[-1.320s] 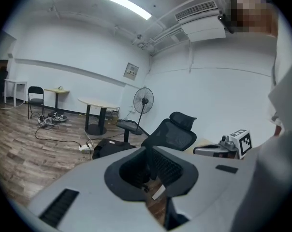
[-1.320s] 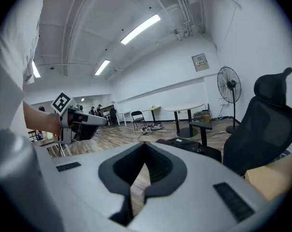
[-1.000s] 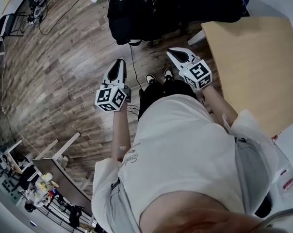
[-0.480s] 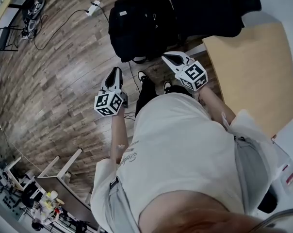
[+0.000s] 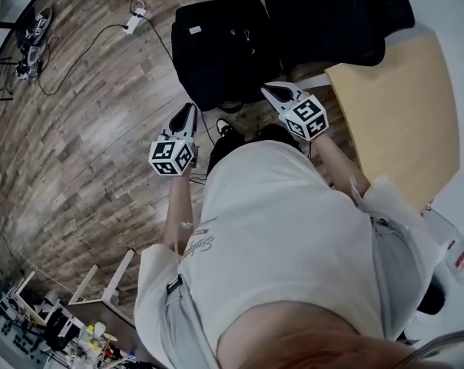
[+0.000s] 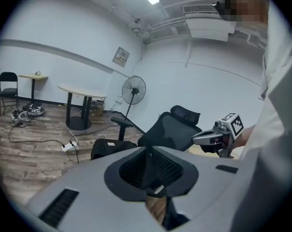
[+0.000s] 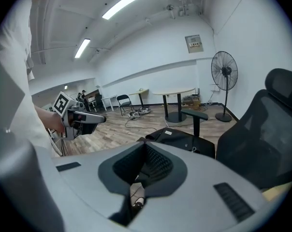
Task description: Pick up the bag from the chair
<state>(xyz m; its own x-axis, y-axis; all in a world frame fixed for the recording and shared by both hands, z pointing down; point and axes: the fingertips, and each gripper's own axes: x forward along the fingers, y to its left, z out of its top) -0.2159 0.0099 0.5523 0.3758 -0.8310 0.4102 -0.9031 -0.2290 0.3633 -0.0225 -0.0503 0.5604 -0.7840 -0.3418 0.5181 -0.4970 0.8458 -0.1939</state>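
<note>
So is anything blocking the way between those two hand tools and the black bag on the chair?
Nothing visible does. The bag lies on the chair just ahead of the left tool and the right tool, with only open air above the floor between them. Both tools are shut and empty.

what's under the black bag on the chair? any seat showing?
The black bag lies on the office chair. Its backrest and one armrest show beside the bag. The bag covers the seat, so the seat's surface and anything beneath the bag cannot be seen.
</note>
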